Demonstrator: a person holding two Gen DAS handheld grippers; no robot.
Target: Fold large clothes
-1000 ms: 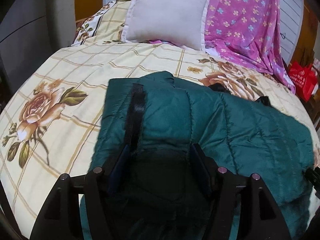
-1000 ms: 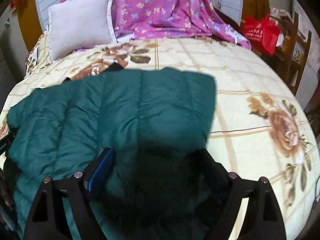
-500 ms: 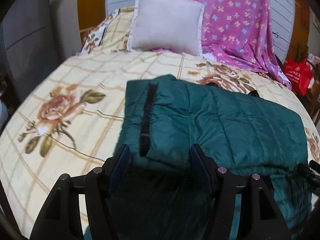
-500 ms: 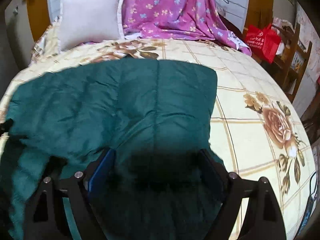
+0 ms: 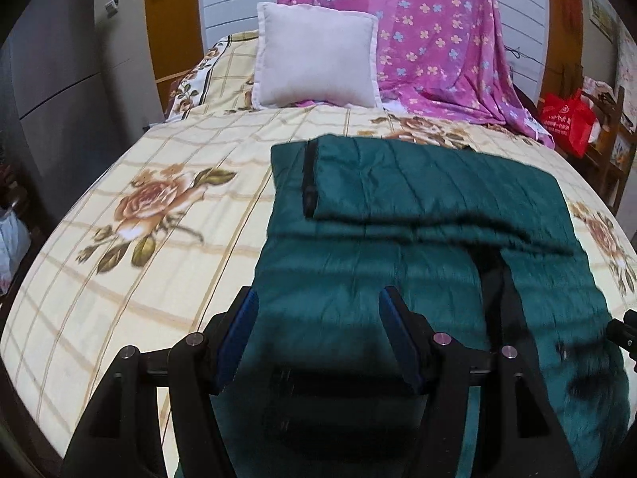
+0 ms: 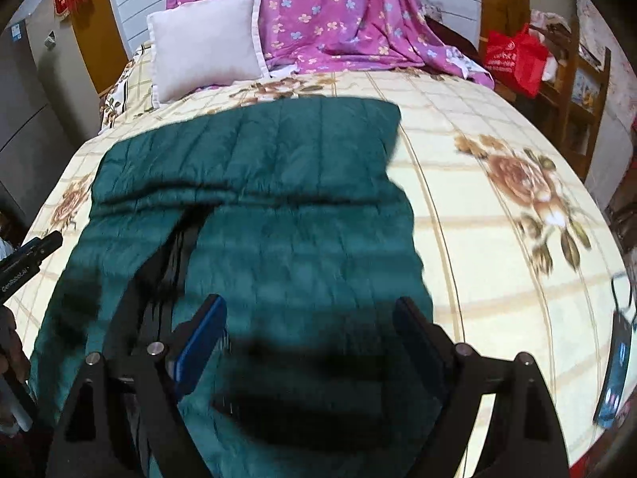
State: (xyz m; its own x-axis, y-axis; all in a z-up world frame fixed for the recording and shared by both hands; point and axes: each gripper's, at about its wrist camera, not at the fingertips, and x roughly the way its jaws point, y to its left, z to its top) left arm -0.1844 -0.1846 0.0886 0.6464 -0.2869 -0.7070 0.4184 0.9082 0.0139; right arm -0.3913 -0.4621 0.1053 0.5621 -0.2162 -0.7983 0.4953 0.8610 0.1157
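Note:
A dark green quilted jacket (image 5: 418, 215) lies on the floral bedspread (image 5: 159, 207), its far part folded over toward me with a black zipper strip along the fold's left edge. It also shows in the right wrist view (image 6: 278, 199). My left gripper (image 5: 318, 310) is open and empty above the jacket's near left part. My right gripper (image 6: 310, 318) is open and empty above its near right part. A black lining shows in a gap near the middle.
A white pillow (image 5: 314, 67) and a pink flowered sheet (image 5: 438, 40) are at the bed's head. A red bag (image 5: 565, 119) stands by wooden shelves on the right. A phone (image 6: 615, 374) lies at the bed's near right edge.
Both grippers have let go of the folded jacket part and pulled back toward the bed's near edge. The fold now lies flat on the jacket.

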